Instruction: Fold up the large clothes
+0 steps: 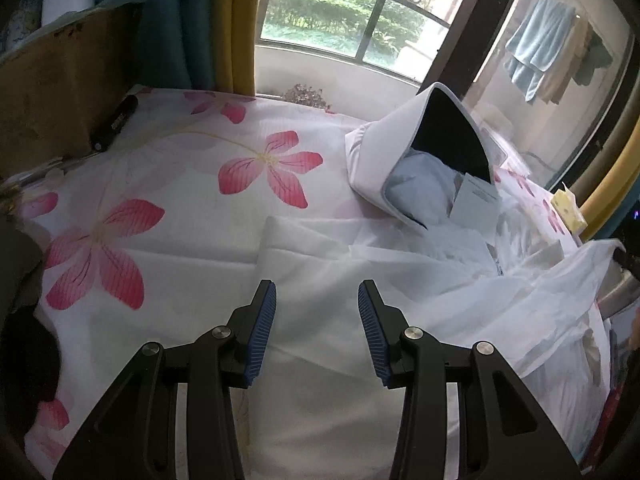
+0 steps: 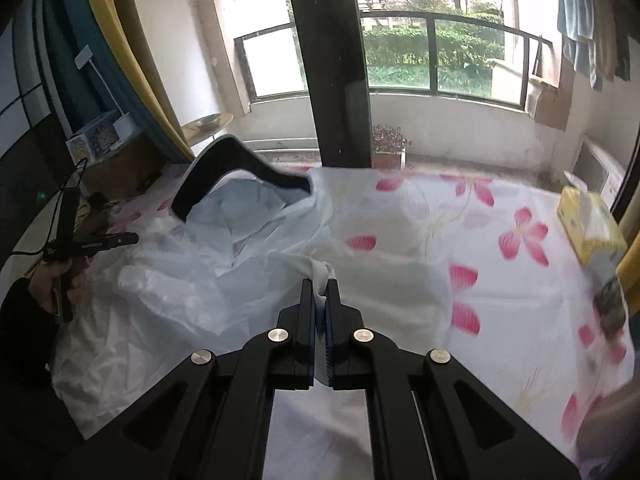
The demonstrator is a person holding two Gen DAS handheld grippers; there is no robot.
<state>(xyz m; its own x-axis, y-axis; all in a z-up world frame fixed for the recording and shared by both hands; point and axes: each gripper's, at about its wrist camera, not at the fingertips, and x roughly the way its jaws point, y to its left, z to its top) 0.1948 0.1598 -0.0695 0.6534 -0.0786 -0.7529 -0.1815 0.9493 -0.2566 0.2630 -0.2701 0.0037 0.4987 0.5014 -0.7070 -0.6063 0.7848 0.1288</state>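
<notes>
The white garment (image 1: pixel 400 280) is seen spread and rumpled across the bed, over the flowered sheet (image 1: pixel 180 184), with a stiff collar-like part (image 1: pixel 400 152) standing up at its far end and a pale blue lining (image 1: pixel 424 188) showing inside. Just what kind of garment it is cannot be made out; the folds blur together, and its near edge is cut off by the frame.

A bunched fold of that white cloth (image 2: pixel 322 276) is gripped by the right gripper (image 2: pixel 319 292), its jaws clenched tight with fabric squeezed up between the blue pads. The left gripper (image 1: pixel 317 300) is held over a flat stretch of the garment, jaws spread wide, nothing between them; whether the fingertips touch the cloth cannot be told. From the right wrist view the left gripper is seen only side-on, its handle half hidden in a dark-sleeved hand (image 2: pixel 60 280).

A yellow tissue box (image 2: pixel 592 228) is seen at the bed's right edge, blurred. A dark slim object (image 1: pixel 116 120) lies by the brown board (image 1: pixel 60 92) at the left; it is too dim to identify. Beyond the bed, a railed window (image 2: pixel 440 60) and hanging towels (image 1: pixel 540 48) are glimpsed.
</notes>
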